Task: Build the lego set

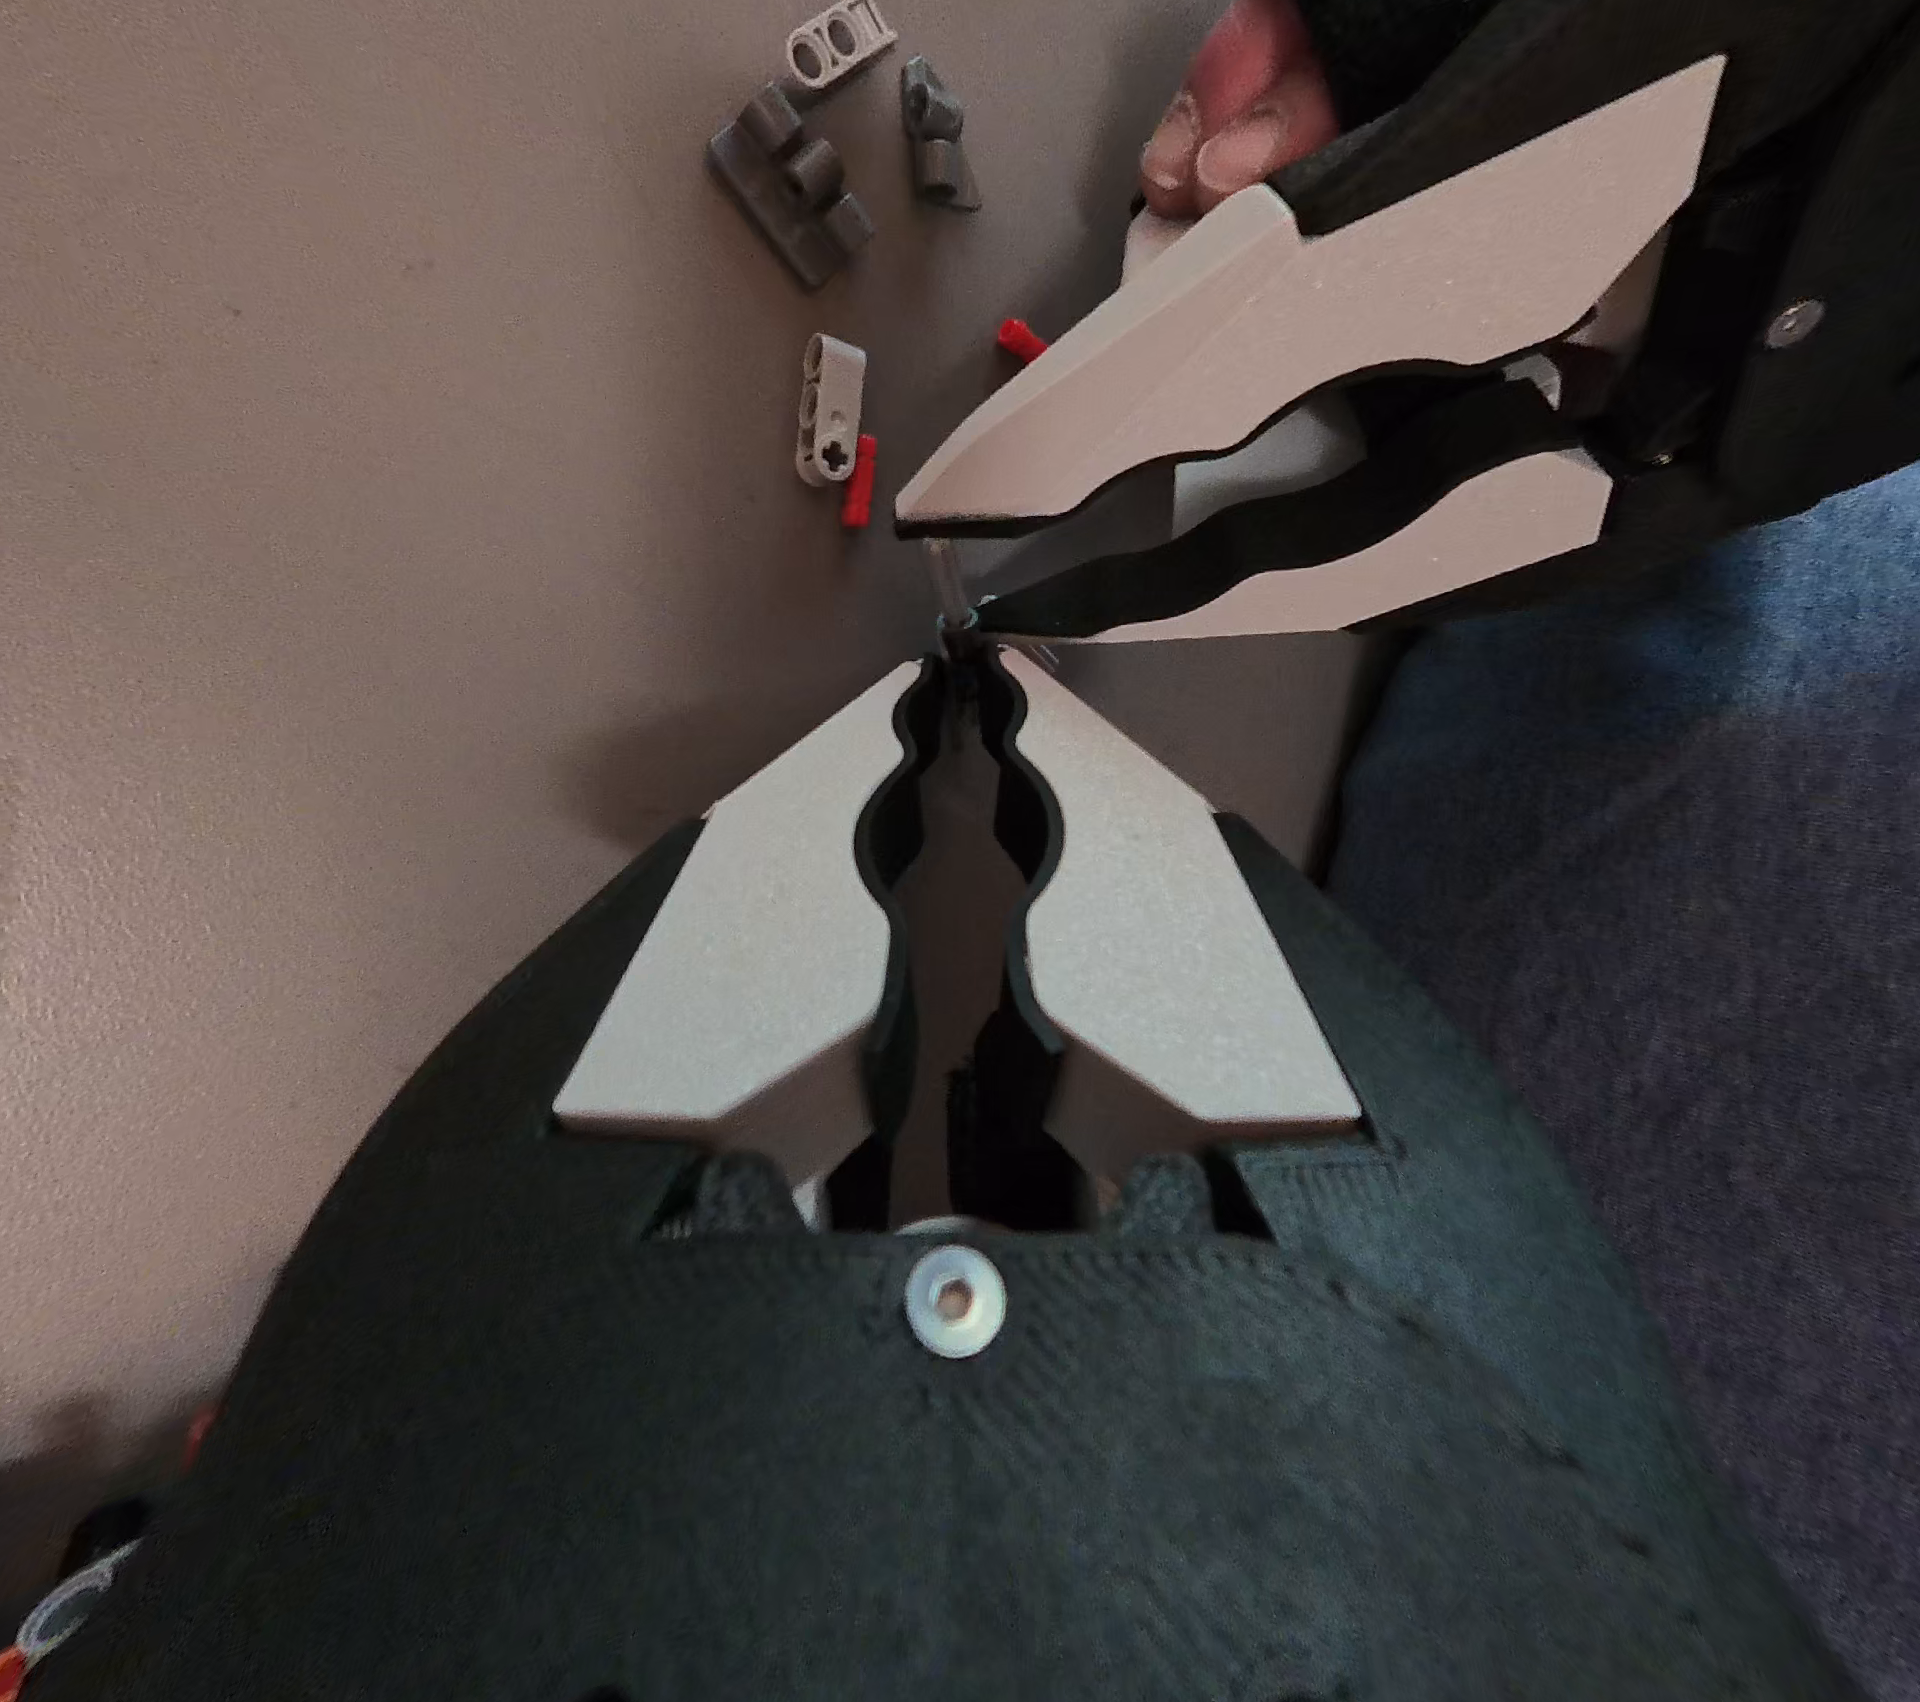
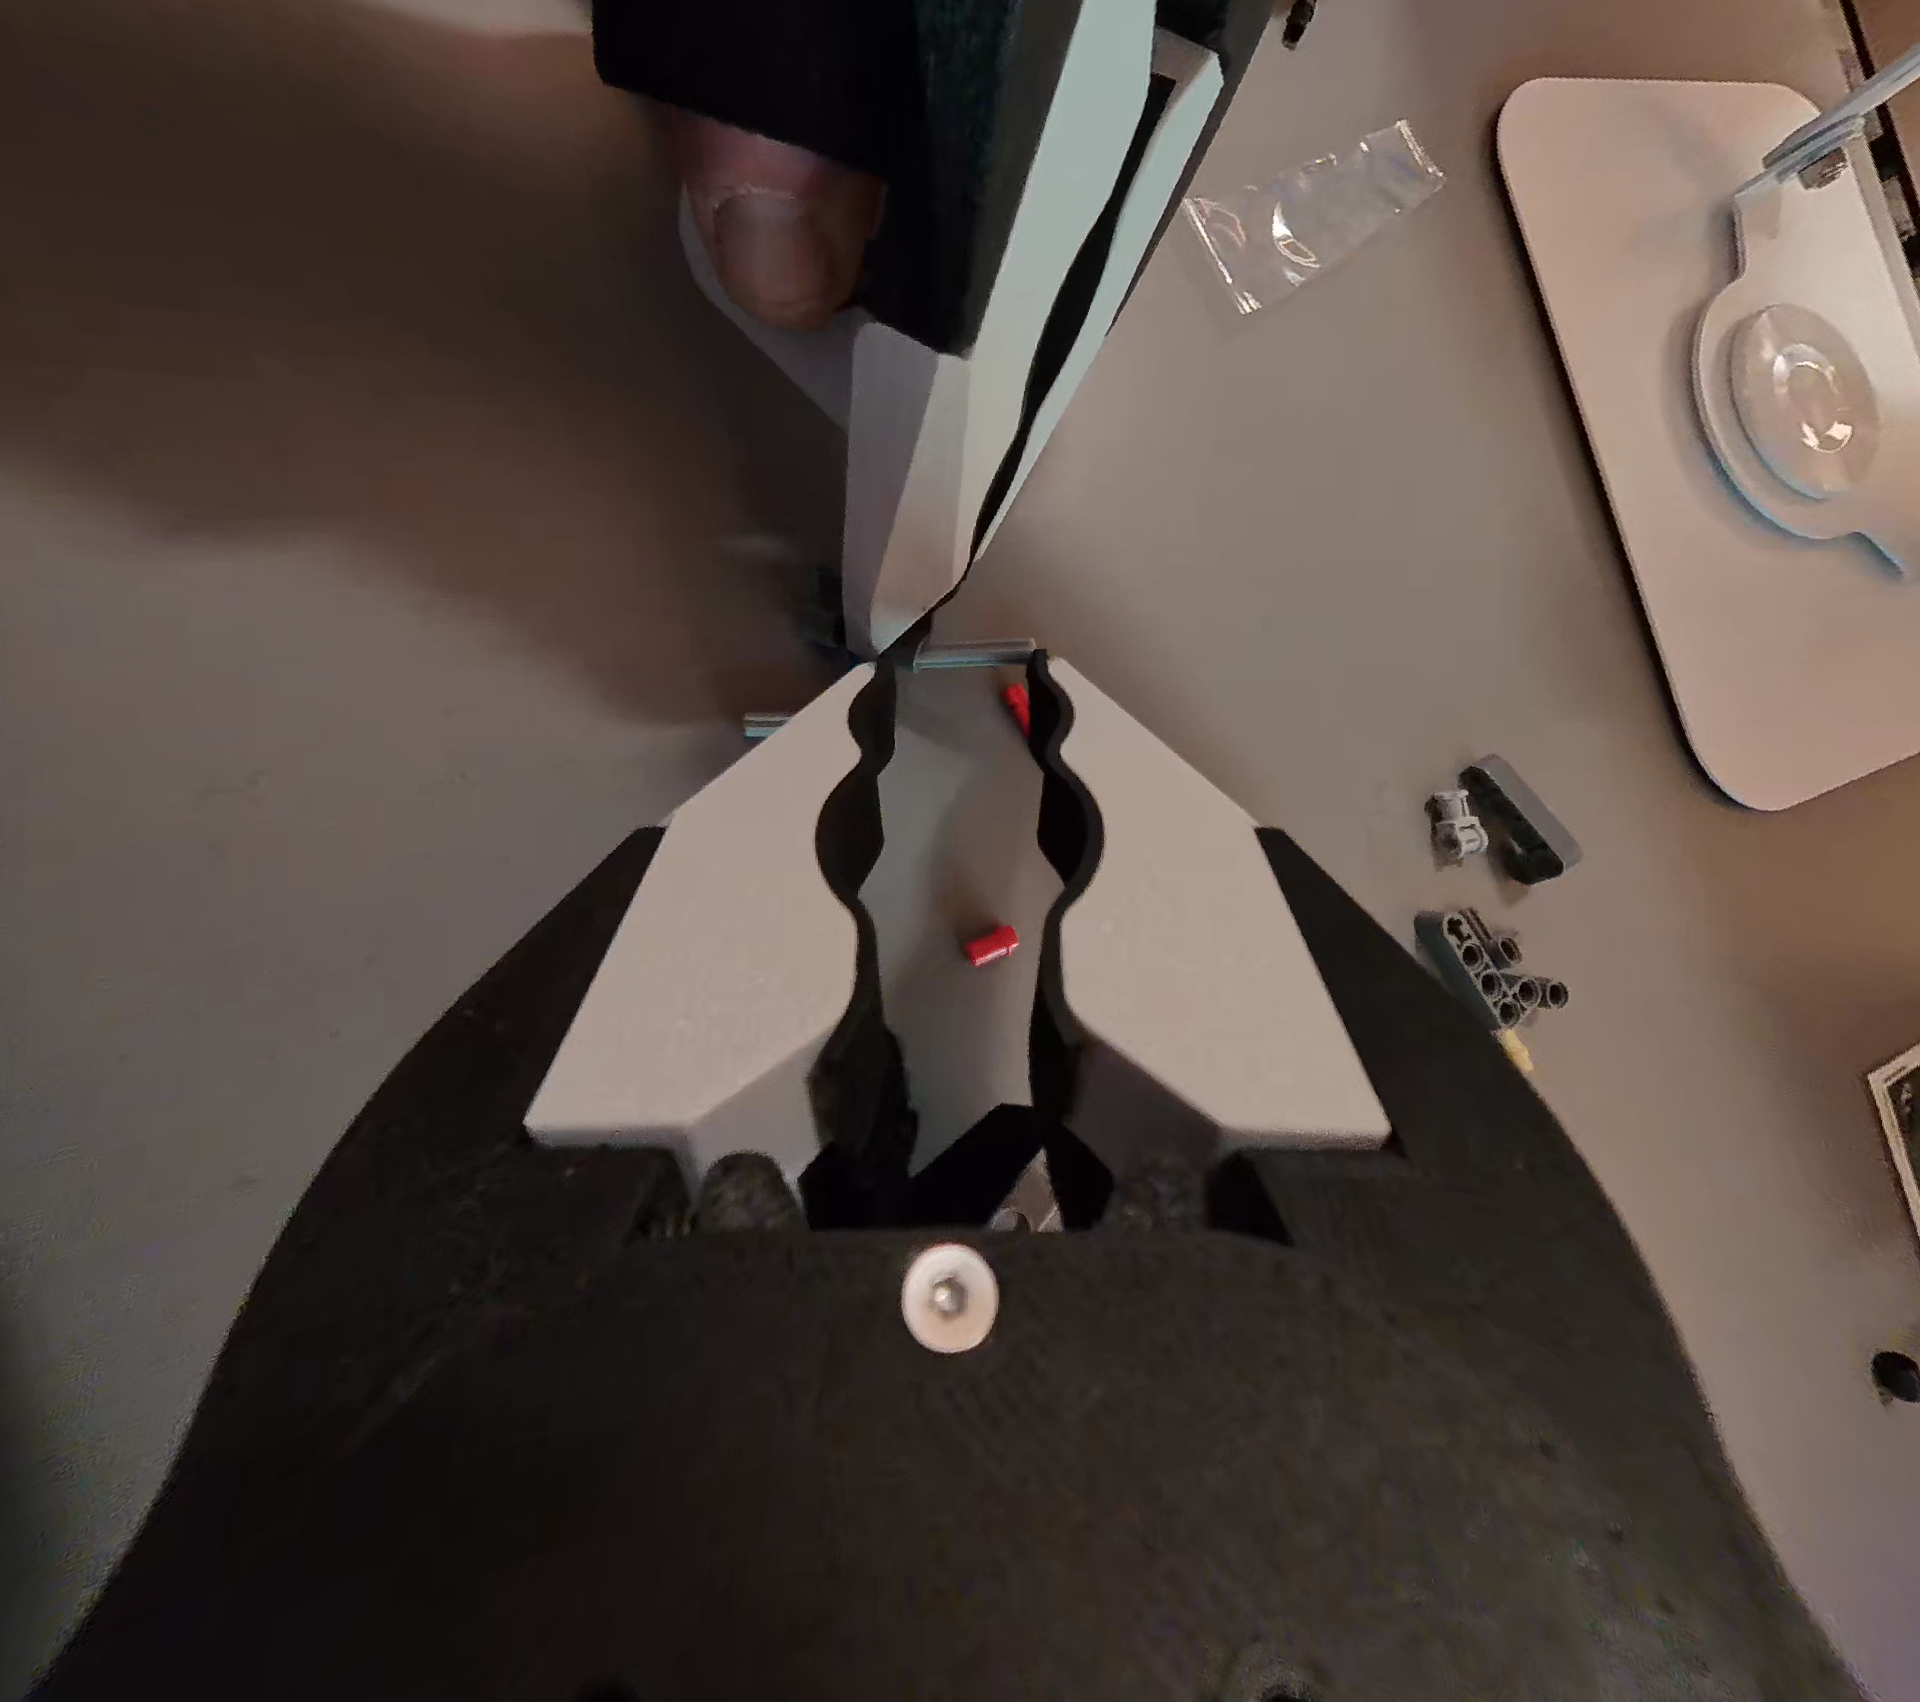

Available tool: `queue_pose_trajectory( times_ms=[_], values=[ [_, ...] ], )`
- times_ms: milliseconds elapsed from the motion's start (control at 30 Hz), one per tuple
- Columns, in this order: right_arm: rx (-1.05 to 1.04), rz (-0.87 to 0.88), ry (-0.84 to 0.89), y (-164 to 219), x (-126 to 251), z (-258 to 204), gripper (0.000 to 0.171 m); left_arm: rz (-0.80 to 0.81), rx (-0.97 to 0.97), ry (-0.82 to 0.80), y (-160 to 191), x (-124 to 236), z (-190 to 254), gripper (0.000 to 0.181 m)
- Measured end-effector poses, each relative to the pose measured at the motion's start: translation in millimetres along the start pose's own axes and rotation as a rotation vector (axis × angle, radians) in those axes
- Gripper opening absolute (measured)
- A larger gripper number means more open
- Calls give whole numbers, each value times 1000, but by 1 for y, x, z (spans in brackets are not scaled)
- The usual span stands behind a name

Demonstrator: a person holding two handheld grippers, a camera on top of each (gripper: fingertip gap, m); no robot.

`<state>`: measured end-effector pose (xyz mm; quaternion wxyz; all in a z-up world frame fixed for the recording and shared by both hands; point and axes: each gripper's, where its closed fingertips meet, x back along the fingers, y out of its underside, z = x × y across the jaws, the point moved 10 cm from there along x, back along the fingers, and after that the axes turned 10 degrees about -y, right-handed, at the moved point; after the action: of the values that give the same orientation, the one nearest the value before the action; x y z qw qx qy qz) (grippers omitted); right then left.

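Note:
My left gripper [image 1: 958,663] is shut at its tips on a thin grey axle [image 1: 943,577] and holds it above the table. It also shows in the right wrist view [image 2: 920,618], coming in from the top. My right gripper [image 2: 961,665] is open, its jaws parted, and the axle [image 2: 977,651] lies across its tips. In the left wrist view the right gripper [image 1: 945,566] comes in from the right. Loose pieces lie on the table behind: a dark grey plate [image 1: 790,192], a light grey beam [image 1: 840,40], a light grey connector [image 1: 831,405] and red pins [image 1: 860,480].
A clear plastic bag [image 2: 1314,213] and a white pad [image 2: 1621,613] with a suction mount lie at the right. Dark grey pieces [image 2: 1512,821] and a beam cluster [image 2: 1486,977] sit near it. A red pin [image 2: 989,944] lies under my right gripper. Blue fabric [image 1: 1610,925] lies past the table edge. Left and right tips are no more than a few centimetres apart. The right tips stand about 6 centimetres off the dark grey plate [image 1: 790,192].

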<state>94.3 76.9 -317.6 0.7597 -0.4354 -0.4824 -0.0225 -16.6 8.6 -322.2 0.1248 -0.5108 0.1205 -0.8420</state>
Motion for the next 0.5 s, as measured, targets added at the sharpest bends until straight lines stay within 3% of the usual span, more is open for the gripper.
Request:
queue_pose_trajectory(
  times_ms=[133,500],
  values=[
    [-6,-4,20,2,0,1,16,-1,3,1,0,0,0,6],
    [2,-7,26,3,-4,-3,22,7,8,-7,1,-2,2,6]
  ],
)
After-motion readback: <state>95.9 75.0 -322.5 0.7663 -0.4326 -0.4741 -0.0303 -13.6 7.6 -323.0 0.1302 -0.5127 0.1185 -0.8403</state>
